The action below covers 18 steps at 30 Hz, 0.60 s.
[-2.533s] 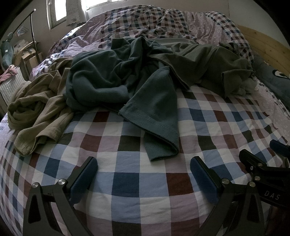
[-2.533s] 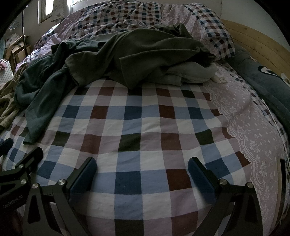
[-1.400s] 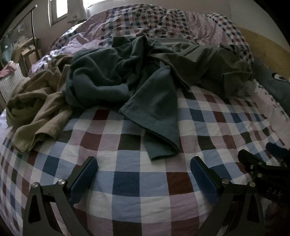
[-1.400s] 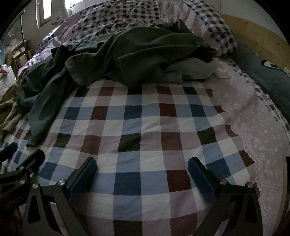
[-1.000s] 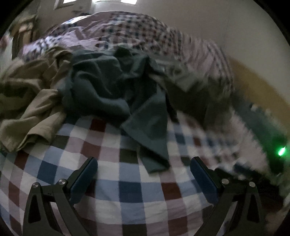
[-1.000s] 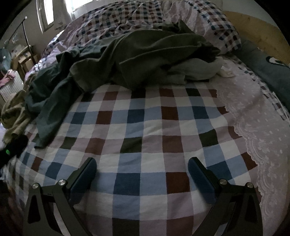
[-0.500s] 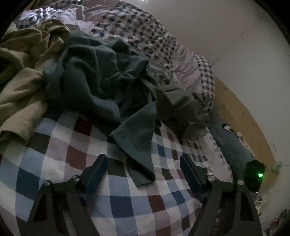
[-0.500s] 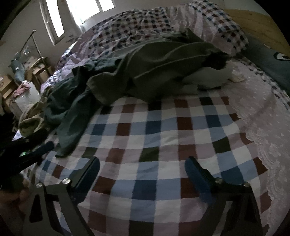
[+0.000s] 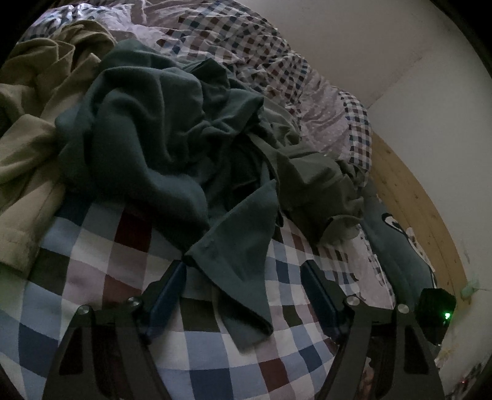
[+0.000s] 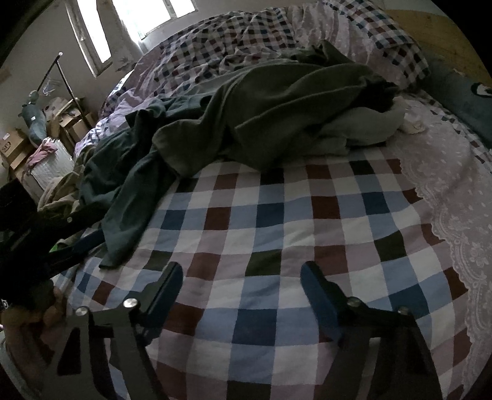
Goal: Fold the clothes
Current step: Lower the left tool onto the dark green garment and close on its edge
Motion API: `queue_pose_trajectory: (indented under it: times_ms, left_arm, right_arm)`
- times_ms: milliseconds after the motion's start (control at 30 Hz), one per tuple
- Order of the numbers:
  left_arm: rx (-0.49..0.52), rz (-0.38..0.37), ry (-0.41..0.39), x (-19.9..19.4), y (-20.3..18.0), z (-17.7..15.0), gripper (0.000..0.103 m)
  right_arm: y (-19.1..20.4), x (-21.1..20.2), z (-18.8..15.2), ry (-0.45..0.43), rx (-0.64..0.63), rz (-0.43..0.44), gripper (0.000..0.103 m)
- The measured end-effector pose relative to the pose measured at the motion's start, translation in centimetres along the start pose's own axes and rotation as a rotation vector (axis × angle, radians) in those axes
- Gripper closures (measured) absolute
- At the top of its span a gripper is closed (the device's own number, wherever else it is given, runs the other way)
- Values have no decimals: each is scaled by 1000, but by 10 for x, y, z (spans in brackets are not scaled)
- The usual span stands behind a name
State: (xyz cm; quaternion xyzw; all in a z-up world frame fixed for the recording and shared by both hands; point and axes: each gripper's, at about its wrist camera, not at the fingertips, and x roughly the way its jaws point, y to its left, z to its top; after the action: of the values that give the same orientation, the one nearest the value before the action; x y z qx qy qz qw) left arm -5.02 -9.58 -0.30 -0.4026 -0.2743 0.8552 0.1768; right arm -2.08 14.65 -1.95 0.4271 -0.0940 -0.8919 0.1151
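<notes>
Left wrist view: dim light blurs the folds of the dark teal garment; its sleeve end lies between the closing jaws of the left gripper, pads not pressing it. A tan garment is cut off at the left edge.

Right wrist view: the right gripper is closing over bare checked bedsheet, nothing between. Only here an olive garment shows fully, with the window.

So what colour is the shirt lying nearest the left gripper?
Dark teal green shirt, one colour with no pattern, lying on the checked bedspread. The left wrist view shows it best.
</notes>
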Motion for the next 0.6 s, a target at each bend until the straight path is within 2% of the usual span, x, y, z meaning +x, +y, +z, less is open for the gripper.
queue_pose_trajectory:
  times_ms: [133,267,400,600]
  left_arm:
    - [-46,-6,-10,-2,8,2,41]
    - [-75,-30,-18,-2,13,3,51]
    - [-95,-40,-15,0,14,3,68]
    - [-99,-34,-12,3,14,3,69]
  right_arm:
    - [1,-4,-2,-6,-9,15,32]
    - [1,-6,-4,-8,-15,29,33]
    - [0,-7,-5,-7,-19,38,33]
    - [-1,-9,-6,-6,-24,47,33]
